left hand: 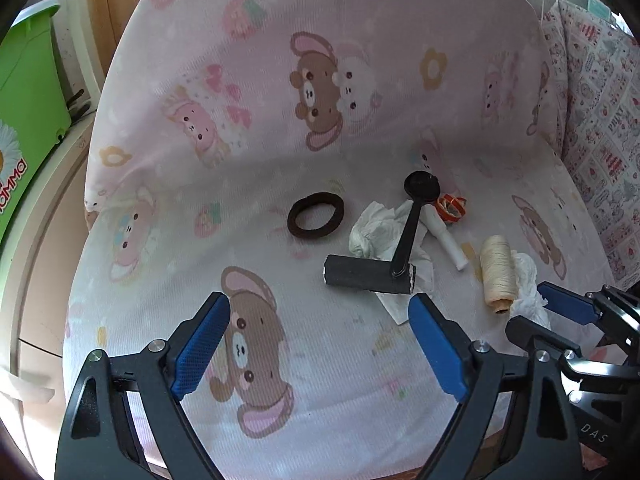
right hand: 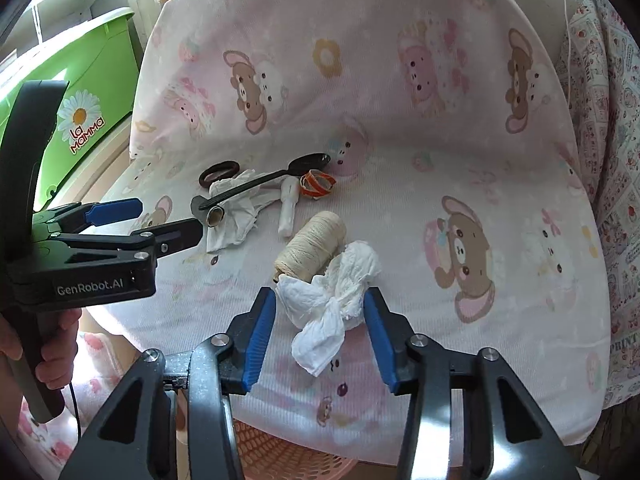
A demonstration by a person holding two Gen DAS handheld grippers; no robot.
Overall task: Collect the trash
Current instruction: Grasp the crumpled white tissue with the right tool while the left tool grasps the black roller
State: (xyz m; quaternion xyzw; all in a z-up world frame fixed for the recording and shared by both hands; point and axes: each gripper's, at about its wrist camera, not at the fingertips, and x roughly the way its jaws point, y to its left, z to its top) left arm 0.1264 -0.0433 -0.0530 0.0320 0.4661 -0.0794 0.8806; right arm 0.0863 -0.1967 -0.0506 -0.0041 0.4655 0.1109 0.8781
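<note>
Straddling a crumpled white tissue (right hand: 334, 300) on the pink bear-print cover (right hand: 400, 120), right gripper (right hand: 320, 332) pads just off its sides, thread spool (right hand: 310, 246) touching at 11 o'clock; left gripper (left hand: 320, 344) agape over bare cloth, black roller (left hand: 370, 278) at 1 o'clock.

My left hand-held gripper (left hand: 320, 344) points steeply down, jaws spread wide, nothing between them. My right hand-held gripper (right hand: 320, 332) points steeply down, jaws half apart. My left hand (right hand: 52, 356) grasps its handle.

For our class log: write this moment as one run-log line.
left hand-held gripper: open, empty | right hand-held gripper: open, straddling crumpled tissue | thread spool beside tissue
</note>
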